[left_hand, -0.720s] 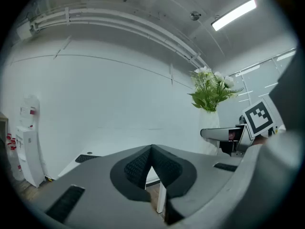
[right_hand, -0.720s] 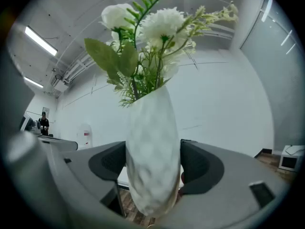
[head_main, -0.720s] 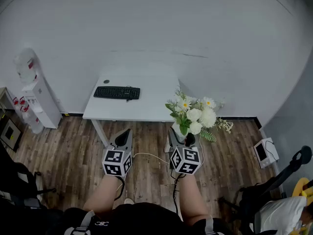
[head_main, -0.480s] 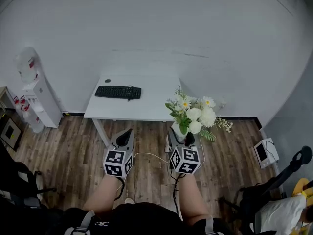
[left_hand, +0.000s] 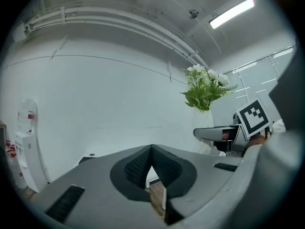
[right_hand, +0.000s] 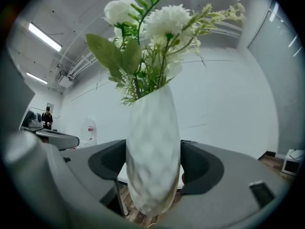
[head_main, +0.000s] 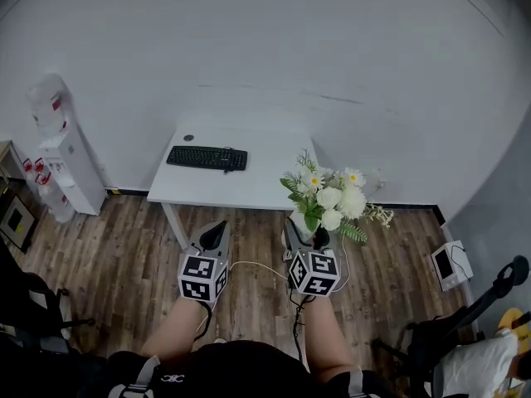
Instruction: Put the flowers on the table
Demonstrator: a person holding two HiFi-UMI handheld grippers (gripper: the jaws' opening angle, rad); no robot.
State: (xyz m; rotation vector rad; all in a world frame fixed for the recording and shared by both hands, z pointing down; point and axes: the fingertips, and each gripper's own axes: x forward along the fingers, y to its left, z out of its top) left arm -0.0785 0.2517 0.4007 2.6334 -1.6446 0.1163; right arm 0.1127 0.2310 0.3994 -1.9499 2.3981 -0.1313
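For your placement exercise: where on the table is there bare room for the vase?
Bare: the table right of the keyboard, and the strip in front of it. Crowded: back left, where the keyboard lies.

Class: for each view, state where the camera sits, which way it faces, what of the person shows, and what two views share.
Head view: on the head, looking down at the table, forearms, left gripper and right gripper.
Left gripper view: on the left gripper, facing the wall along its shut jaws.
Right gripper view: on the right gripper, facing the vase clamped in its jaws.
Shared: all show the vase.
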